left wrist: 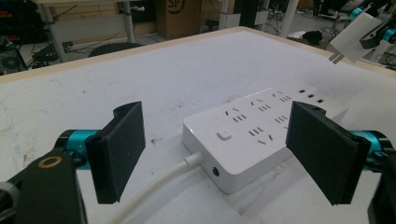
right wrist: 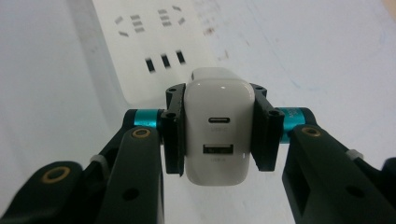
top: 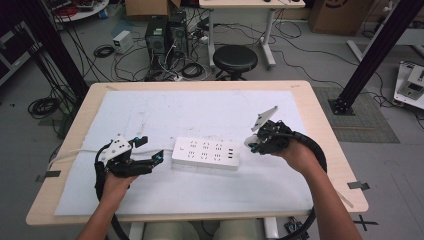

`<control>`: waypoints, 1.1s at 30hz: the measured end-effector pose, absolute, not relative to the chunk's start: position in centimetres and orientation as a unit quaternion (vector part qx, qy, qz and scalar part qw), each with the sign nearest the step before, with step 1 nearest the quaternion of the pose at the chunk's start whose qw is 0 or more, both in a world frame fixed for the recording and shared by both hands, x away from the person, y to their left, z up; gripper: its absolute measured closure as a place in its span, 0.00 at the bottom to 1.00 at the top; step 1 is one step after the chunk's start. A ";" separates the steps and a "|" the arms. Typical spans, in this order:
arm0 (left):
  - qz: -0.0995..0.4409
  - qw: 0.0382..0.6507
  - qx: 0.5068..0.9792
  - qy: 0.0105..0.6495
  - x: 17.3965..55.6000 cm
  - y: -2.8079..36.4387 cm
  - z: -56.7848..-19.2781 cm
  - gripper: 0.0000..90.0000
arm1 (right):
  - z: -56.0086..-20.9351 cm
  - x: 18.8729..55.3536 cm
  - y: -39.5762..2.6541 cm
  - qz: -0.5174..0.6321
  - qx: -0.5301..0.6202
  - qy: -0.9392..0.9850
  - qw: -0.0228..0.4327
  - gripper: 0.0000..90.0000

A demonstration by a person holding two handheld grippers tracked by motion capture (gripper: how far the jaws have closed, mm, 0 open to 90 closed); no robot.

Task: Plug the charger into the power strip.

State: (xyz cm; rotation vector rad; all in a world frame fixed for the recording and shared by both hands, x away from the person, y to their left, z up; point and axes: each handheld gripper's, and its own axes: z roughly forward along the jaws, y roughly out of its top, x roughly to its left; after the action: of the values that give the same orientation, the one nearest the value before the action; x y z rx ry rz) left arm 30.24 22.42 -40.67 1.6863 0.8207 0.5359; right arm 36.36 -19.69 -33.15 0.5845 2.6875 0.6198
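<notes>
Right, the white rectangular plastic power strip lay flat near the middle of the table, on its white mat, its cord running off toward nine o'clock. The left claw sat just beside the strip's cord end, jaws spread wide and holding nothing; in the left gripper view those two black pads framed the switch end of the strip without touching it. Over at three o'clock of the strip, the right claw was pinching a white rounded plastic USB charger block by its two flat sides, ports facing the camera, and it hung above the table, clear of the strip.

The step in hand looked like plugging the charger in. To do it well, I'd say the left claw should steady the strip first, then the prongs should be squared over a socket's slots and pressed straight down, not at a tilt.
</notes>
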 end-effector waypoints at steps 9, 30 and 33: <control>0.230 0.559 0.715 0.351 30.0 23.1 -40.8 0.22 | -32.8 37.7 -15.6 0.208 0.164 0.954 0.143 0.71; 0.226 0.557 0.725 0.335 29.8 24.1 -41.0 0.22 | -33.6 41.3 -10.7 0.169 0.111 0.976 0.076 0.71; 0.226 0.558 0.724 0.338 29.8 24.3 -41.1 0.22 | -33.9 41.4 -10.2 0.151 0.104 0.980 0.072 0.71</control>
State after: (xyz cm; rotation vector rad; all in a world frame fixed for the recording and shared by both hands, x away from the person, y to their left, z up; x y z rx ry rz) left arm 29.78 24.26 -41.06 1.7077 0.7965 0.5324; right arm 41.41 -10.20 -33.89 0.3111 2.9458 0.4546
